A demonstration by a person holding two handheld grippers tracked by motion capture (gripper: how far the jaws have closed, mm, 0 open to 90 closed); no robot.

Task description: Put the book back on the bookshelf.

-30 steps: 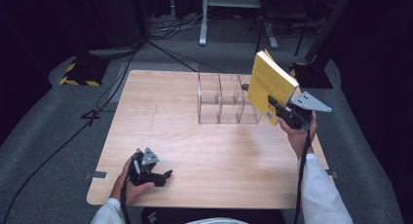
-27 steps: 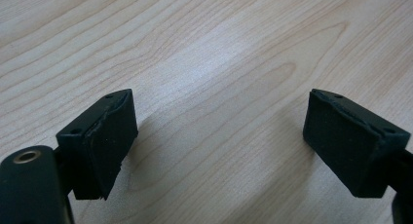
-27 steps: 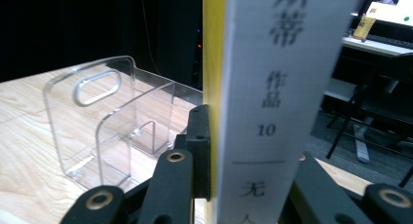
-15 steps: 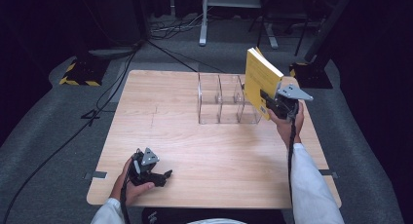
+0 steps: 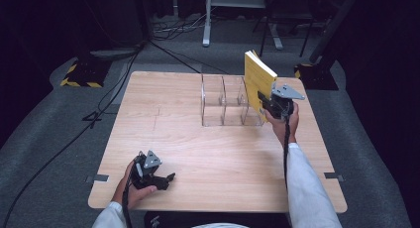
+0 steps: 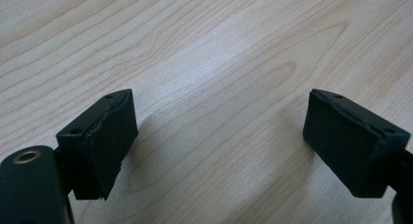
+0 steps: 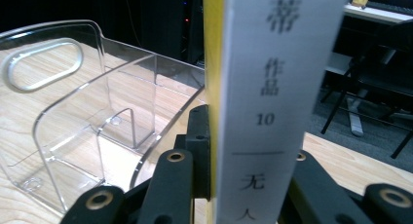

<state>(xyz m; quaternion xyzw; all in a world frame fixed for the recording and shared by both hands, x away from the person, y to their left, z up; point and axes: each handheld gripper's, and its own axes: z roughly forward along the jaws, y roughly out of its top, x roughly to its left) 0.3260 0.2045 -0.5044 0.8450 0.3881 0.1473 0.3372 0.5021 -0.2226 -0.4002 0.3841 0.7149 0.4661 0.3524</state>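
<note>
above clear organizer [image 5: 225, 101] right end, yellow book [image 5: 257, 82] upright, clamped in right hand-held gripper [image 5: 265, 103].

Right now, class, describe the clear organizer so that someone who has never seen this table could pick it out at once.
Start at the wooden table and look toward its far edge, right of middle. There stands the clear plastic organizer, beside the yellow book held upright in the right gripper. It is see-through, split into compartments by upright dividers.
</note>
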